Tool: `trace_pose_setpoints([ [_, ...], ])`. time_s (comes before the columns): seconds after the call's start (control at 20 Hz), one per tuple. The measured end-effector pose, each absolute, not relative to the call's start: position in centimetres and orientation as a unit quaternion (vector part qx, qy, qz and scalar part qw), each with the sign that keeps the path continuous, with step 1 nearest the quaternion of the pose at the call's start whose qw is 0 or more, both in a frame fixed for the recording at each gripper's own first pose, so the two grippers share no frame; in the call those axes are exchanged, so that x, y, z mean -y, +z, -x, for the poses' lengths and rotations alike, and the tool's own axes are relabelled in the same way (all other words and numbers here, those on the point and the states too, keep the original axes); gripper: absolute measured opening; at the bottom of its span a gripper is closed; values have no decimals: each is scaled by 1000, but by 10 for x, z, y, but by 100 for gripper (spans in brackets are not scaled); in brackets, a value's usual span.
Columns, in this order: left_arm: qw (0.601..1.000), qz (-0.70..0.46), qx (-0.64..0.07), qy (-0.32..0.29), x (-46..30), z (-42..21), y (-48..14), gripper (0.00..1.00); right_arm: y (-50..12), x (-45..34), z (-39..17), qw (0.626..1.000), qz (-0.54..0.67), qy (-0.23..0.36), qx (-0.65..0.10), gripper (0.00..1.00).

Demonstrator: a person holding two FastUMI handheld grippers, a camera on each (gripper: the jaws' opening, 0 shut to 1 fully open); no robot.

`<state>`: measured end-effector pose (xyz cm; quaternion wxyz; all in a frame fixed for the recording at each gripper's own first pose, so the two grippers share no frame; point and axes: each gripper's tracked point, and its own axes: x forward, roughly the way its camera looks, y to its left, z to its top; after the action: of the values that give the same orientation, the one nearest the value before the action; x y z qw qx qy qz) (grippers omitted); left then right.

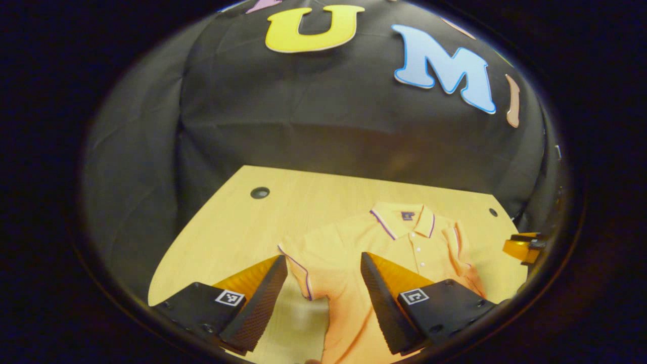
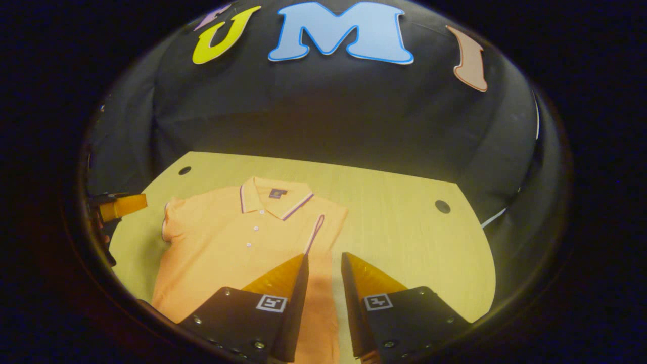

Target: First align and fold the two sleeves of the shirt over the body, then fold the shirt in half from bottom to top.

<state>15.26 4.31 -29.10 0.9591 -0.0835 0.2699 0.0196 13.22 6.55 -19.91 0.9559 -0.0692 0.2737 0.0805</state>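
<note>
We see the orange polo shirt [image 2: 237, 237] lying collar-away on the wooden table [image 2: 404, 222], its right sleeve [image 2: 316, 230] already folded over the body while the left sleeve [image 1: 298, 263] is spread out flat, so that fold and the bottom-to-top fold remain. Our left gripper [image 1: 323, 298] hangs wide apart above that sleeve's hem, our right gripper [image 2: 324, 298] gapes narrower over the shirt's folded edge, holding nothing. Bare tabletop on both sides leaves us room.
</note>
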Motion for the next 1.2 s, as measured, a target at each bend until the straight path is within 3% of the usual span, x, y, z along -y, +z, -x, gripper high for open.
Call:
trace_pose_setpoints([
  [0.55,926,85,-366,41,-64,-176,-397,94,-157,-9,-88,966,9,4,-258,41],
  [0.8,920,79,-379,54,-69,-175,-413,99,-152,9,-75,967,-4,-23,-253,41],
  [1.1,922,72,-374,70,-68,-180,-413,94,-159,17,-67,965,-10,-34,-261,41],
  [1.2,922,71,-374,70,-67,-182,-414,75,-161,16,-68,964,-11,-32,-263,41],
])
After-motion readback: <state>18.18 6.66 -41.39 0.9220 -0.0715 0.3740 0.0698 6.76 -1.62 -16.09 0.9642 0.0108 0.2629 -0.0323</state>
